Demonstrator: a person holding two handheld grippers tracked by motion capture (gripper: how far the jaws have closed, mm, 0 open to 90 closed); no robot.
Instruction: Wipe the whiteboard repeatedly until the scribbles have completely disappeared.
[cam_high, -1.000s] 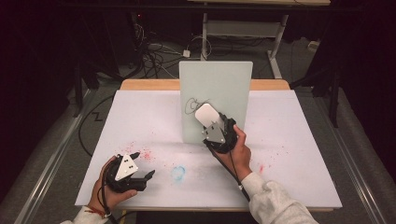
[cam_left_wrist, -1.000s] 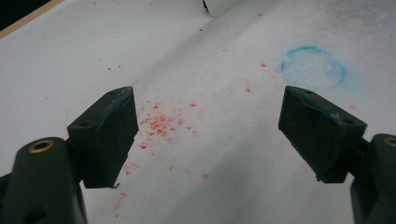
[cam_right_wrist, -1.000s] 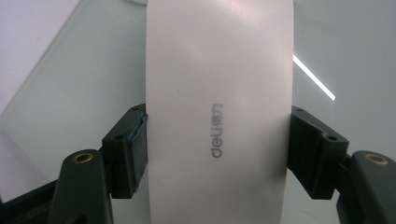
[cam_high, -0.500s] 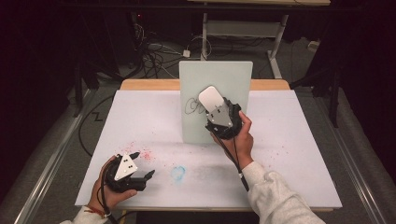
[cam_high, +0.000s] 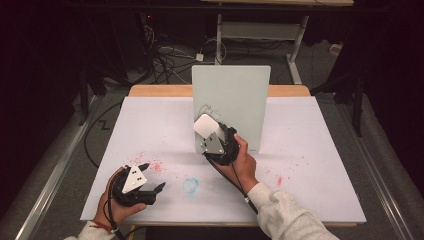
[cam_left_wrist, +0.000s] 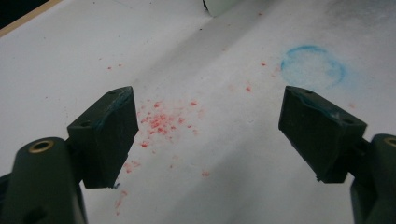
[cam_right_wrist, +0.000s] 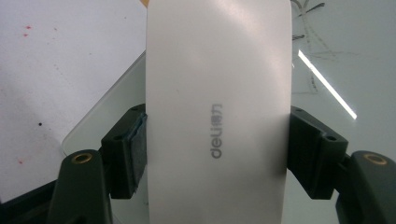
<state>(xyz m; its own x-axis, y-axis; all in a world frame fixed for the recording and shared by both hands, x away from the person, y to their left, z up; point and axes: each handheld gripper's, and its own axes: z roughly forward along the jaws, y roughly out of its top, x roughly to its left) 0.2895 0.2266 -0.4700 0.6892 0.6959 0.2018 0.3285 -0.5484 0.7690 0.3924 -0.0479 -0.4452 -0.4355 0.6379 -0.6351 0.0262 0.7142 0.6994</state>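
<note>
In the high view, the right claw (cam_high: 218, 141) is closed on a white eraser (cam_high: 205, 126), gripping it by its long sides. The eraser sticks out ahead of the claw and lies against the lower left part of an upright whiteboard (cam_high: 235, 100) that stands on the table (cam_high: 320, 150). Faint dark scribbles (cam_high: 212, 111) sit on the board just above the eraser. The person's right hand (cam_high: 243, 162) wraps the claw from behind. The left claw (cam_high: 151, 176) rests low over the table, well apart from the right claw, with its jaws spread wide and nothing between them. A blue ring mark (cam_high: 190, 185) lies on the table just beyond its tips, and red specks (cam_high: 156, 165) lie close beside it.

In the left gripper view, the left claw (cam_left_wrist: 208, 126) stands wide open and empty above the white table (cam_left_wrist: 56, 70). Red specks (cam_left_wrist: 161, 122) lie between its jaws, nearer the left one. The blue ring mark (cam_left_wrist: 312, 65) lies ahead of the right jaw.

In the right gripper view, the right claw (cam_right_wrist: 215, 154) clamps the white eraser (cam_right_wrist: 217, 93) between both jaws. The eraser runs straight ahead from the claw, a grey "deli" logo on its face. The whiteboard (cam_right_wrist: 336, 51) lies behind it, with dark scribbles (cam_right_wrist: 310, 28) up to the right of the eraser.
</note>
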